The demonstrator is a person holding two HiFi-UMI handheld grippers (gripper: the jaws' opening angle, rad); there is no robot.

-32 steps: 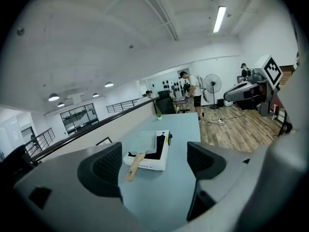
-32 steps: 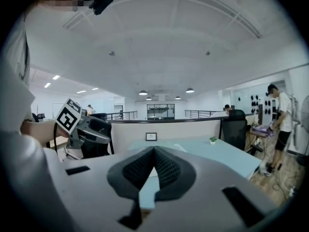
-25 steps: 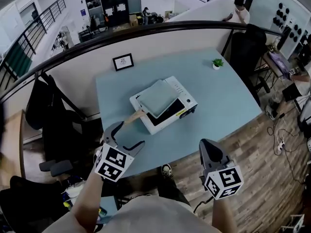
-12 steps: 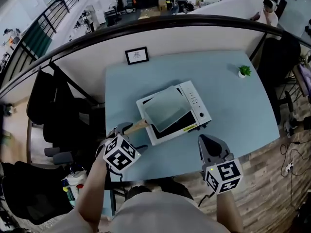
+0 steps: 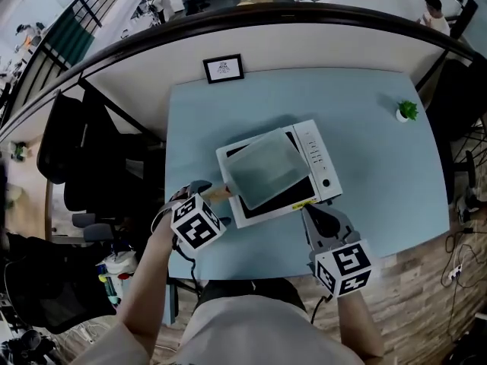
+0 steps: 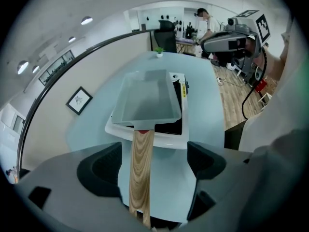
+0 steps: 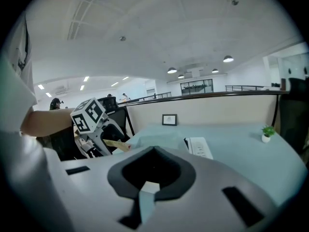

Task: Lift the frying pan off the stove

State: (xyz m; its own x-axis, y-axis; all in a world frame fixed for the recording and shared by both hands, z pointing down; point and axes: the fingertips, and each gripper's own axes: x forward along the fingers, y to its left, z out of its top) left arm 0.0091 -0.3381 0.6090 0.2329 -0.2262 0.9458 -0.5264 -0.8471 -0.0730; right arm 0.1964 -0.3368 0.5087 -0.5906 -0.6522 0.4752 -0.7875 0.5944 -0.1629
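One square grey frying pan (image 5: 266, 167) sits flat on the white induction stove (image 5: 318, 158). Its wooden handle (image 6: 141, 168) sticks out toward the person over the pale blue table (image 5: 373, 181). Since a second ago the left gripper (image 6: 152, 164) has slid forward, so the handle now lies between its spread jaws, unclamped. The right gripper (image 5: 323, 220), jaws together on nothing, has drifted up to the stove's near corner. Closing on the handle looks next; lifting hasn't begun.
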